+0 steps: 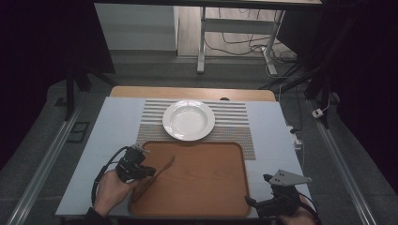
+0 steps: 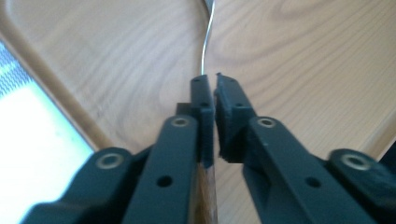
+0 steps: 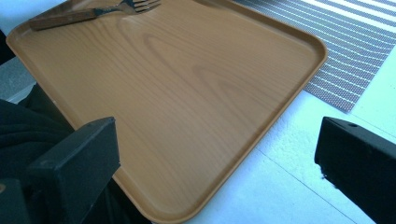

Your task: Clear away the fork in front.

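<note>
A fork with a wooden handle (image 1: 143,186) lies slanted on the left part of a wooden tray (image 1: 206,178), its tines (image 1: 169,162) pointing toward the far side. My left gripper (image 1: 149,171) is shut on the fork; in the left gripper view the jaws (image 2: 211,88) pinch the handle (image 2: 208,196) and the thin metal neck (image 2: 207,46) runs on ahead. My right gripper (image 1: 258,190) sits at the tray's near right corner, open, jaws wide apart (image 3: 217,158) with nothing between them. The right gripper view also has the fork (image 3: 88,14) at the far edge of the tray (image 3: 187,93).
A white deep plate (image 1: 188,119) rests on a striped placemat (image 1: 234,117) just beyond the tray. The pale tabletop (image 1: 112,126) borders both sides. Table legs and cables lie on the floor behind the table.
</note>
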Demonstrator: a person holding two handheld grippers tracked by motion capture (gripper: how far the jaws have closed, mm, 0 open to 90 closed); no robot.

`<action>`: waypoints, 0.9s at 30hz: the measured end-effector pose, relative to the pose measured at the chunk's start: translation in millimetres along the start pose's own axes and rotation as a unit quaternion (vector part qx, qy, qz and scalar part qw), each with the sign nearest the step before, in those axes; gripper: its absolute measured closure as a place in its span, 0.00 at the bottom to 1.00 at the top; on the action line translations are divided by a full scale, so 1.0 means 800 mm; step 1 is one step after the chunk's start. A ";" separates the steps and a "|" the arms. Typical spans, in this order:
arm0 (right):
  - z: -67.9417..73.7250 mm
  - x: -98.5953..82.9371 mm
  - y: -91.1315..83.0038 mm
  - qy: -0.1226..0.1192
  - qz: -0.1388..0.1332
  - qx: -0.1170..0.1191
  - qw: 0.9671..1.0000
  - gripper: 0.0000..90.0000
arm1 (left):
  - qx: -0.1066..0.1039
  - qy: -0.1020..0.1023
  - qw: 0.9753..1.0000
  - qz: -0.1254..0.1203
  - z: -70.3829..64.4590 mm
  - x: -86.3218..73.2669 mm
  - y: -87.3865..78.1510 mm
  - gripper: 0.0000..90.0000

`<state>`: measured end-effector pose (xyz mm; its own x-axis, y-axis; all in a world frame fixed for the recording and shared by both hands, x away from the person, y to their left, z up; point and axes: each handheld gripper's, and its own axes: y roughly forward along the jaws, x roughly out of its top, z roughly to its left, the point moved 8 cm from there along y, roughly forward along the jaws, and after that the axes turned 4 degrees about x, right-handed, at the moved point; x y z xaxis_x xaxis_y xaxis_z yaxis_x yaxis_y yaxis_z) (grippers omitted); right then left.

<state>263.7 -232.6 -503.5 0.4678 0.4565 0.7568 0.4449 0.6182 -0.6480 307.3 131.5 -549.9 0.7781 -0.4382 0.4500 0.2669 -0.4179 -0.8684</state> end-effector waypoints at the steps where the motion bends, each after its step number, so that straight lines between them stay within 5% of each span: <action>1: 0.000 0.000 0.000 0.000 0.001 0.001 1.000 0.00 | -0.002 0.001 1.000 -0.003 0.000 0.004 0.000 0.99; 15: 0.001 -0.002 0.003 -0.007 0.013 -0.001 1.000 0.00 | -0.017 0.009 1.000 -0.017 0.014 0.038 0.022 0.99; 27: 0.001 -0.003 0.006 -0.006 0.022 0.001 1.000 0.00 | -0.006 0.019 0.999 0.028 0.015 0.047 0.060 0.99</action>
<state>264.2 -230.7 -508.2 0.4774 0.4914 0.7284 0.4226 0.5984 -0.6807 356.2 104.9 -577.3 0.7693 -0.4914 0.4082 0.2158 -0.4016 -0.8900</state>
